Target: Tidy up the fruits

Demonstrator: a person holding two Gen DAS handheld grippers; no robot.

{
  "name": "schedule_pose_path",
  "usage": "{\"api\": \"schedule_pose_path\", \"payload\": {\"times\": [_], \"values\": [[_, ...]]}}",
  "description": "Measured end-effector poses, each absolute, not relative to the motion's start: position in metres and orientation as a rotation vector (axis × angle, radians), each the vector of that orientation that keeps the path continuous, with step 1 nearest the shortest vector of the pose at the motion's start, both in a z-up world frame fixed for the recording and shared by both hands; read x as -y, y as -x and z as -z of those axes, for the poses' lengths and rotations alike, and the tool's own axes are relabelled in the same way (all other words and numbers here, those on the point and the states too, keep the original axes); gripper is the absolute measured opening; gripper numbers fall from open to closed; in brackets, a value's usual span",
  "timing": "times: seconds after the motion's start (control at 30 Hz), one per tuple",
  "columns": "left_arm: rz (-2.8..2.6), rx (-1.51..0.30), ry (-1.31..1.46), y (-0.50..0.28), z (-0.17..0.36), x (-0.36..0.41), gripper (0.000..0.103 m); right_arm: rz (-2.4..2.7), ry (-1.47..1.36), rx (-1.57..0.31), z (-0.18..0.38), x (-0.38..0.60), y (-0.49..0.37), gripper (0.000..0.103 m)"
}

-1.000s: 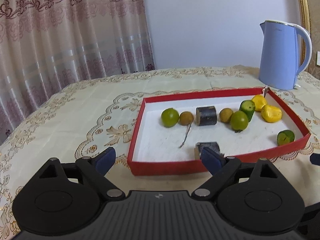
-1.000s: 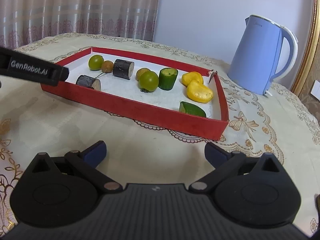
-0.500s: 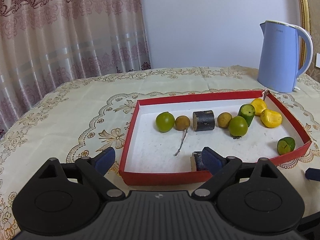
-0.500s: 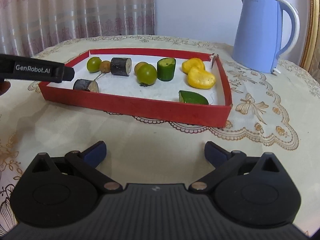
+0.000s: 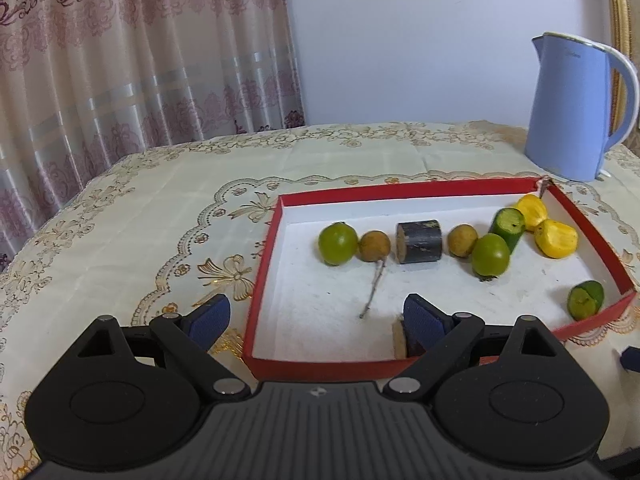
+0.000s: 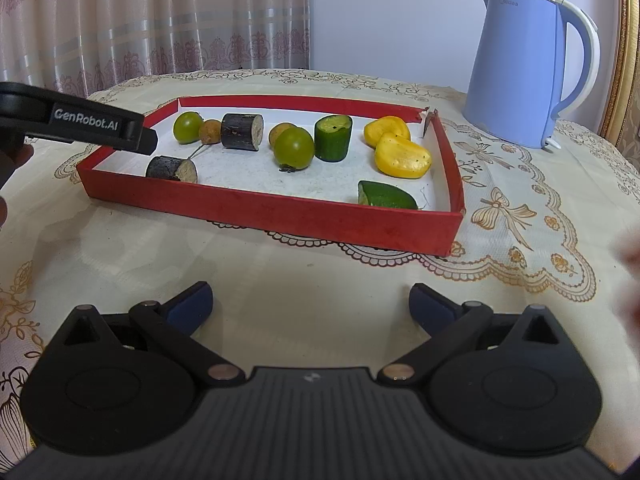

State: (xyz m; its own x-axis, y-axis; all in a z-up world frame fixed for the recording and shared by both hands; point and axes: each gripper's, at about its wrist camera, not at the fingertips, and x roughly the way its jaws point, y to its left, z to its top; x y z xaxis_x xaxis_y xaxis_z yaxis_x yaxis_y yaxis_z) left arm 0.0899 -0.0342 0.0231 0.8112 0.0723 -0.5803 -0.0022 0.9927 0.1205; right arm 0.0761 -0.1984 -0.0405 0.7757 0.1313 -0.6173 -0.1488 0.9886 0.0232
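The left claw (image 5: pixel 316 318) stands wide apart with nothing between its pads, hanging over the near left corner of the red tray (image 5: pixel 264 264). Its right pad partly hides a dark log-like piece (image 6: pixel 172 169) lying just inside the tray's near wall.

Ahead of that claw a row runs across the tray: a green round fruit (image 5: pixel 337 243), touching a brown longan (image 5: pixel 373 245) with a thin stem, then a dark cylinder piece (image 5: pixel 419 241), a second longan (image 5: pixel 462 240), another green round fruit (image 5: pixel 490 255), and a cucumber chunk (image 5: pixel 508 224) standing on end. Two yellow pieces (image 5: pixel 556 238) sit toward the far right corner, and a cut cucumber end (image 5: pixel 585 300) lies by the near right wall.

The right claw (image 6: pixel 310 304) is also spread wide and empty, above the lace-patterned desk (image 6: pixel 280 280) short of the tray. A blue kettle (image 6: pixel 524 68) stands beyond the tray, to its right.
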Motion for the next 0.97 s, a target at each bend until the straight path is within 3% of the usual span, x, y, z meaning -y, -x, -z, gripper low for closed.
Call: {"api": "schedule_pose_path", "payload": {"times": [0.97], "values": [[-0.186,-0.653,-0.173,-0.109,-0.022,0.009,0.094,-0.152,0.028,-0.666,0.040,0.199,-0.076,0.103]]}}
